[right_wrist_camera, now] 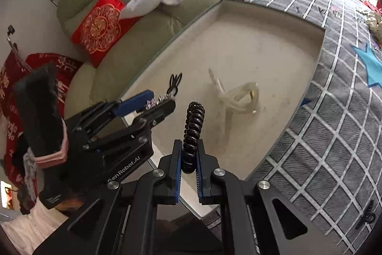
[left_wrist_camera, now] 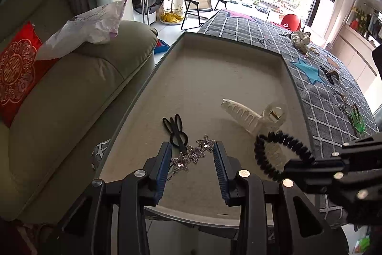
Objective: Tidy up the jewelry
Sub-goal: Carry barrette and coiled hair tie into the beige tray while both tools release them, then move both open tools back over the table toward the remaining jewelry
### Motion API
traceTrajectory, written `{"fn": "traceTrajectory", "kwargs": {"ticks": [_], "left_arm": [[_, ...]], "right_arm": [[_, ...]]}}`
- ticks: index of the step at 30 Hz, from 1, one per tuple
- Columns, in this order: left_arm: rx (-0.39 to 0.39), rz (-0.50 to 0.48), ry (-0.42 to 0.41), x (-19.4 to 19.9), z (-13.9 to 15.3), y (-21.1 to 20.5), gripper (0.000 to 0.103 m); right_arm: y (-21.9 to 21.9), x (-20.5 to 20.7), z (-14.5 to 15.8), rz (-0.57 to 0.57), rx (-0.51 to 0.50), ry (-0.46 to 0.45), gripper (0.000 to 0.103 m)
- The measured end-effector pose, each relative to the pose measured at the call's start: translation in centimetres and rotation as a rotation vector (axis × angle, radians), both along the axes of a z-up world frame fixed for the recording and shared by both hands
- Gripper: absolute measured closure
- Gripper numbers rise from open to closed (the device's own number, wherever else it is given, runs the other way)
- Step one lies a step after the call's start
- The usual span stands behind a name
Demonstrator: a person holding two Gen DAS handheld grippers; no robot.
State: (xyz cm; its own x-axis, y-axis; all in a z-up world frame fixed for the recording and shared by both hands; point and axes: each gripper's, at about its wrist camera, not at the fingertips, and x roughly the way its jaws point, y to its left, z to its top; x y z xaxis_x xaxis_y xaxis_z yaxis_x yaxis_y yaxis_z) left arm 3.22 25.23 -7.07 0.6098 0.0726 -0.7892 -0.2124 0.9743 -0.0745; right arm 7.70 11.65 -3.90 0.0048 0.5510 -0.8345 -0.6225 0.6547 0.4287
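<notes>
A beige tray (left_wrist_camera: 214, 59) lies on the checked cloth. In it are a black rabbit clip (left_wrist_camera: 175, 130), a clear claw clip (left_wrist_camera: 253, 116) and a rhinestone star clip (left_wrist_camera: 193, 155). My left gripper (left_wrist_camera: 193, 159) is open, low over the tray, with the star clip between its fingers; whether the clip rests on the tray I cannot tell. My right gripper (right_wrist_camera: 189, 157) is shut on a black spiral hair tie (right_wrist_camera: 193, 133) and holds it above the tray's near right part. The tie also shows in the left wrist view (left_wrist_camera: 279, 154). The tray (right_wrist_camera: 274, 44), rabbit clip (right_wrist_camera: 175, 84) and claw clip (right_wrist_camera: 241, 97) show in the right wrist view.
More hair pieces lie on the cloth to the right of the tray: a patterned scrunchie (left_wrist_camera: 300, 40), a dark claw clip (left_wrist_camera: 330, 74), a green clip (left_wrist_camera: 357, 120). A green sofa (left_wrist_camera: 78, 87) with a red cushion (left_wrist_camera: 16, 68) stands left of the table.
</notes>
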Motion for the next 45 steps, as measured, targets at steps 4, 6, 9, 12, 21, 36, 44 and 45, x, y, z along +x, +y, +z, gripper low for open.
{"fn": "traceTrajectory", "kwargs": {"ticks": [4, 6, 9, 12, 21, 36, 44, 45], "left_arm": [[0.003, 0.015, 0.007, 0.3, -0.3, 0.2, 0.065], [0.000, 0.023, 0.007, 0.2, -0.3, 0.4, 0.064], [0.001, 0.034, 0.009, 0.1, -0.4, 0.7, 0.054], [0.021, 0.053, -0.008, -0.1, -0.1, 0.8, 0.043], [0.042, 0.064, 0.015, 0.0, 0.0, 0.2, 0.043], [0.080, 0.106, -0.013, -0.9, 2.0, -1.5, 0.001], [0.075, 0.002, -0.044, -0.5, 4.8, -6.0, 0.001], [0.078, -0.016, -0.052, -0.4, 5.3, -6.9, 0.001]], "right_arm": [[0.2, -0.1, -0.7, 0.008, -0.029, 0.007, 0.092], [0.4, 0.0, -1.0, 0.003, -0.041, 0.007, 0.091], [0.3, 0.0, -1.2, 0.001, -0.051, 0.005, 0.091], [0.3, 0.0, -1.0, 0.000, -0.055, 0.000, 0.090], [-2.1, -0.2, 1.5, -0.049, -0.035, -0.092, 0.045], [-9.4, 0.1, 2.2, -0.221, -0.010, -0.128, 0.038], [-15.1, 0.1, 2.1, -0.337, 0.006, -0.132, 0.022], [-16.0, 0.1, 2.1, -0.354, 0.008, -0.132, 0.021]]}}
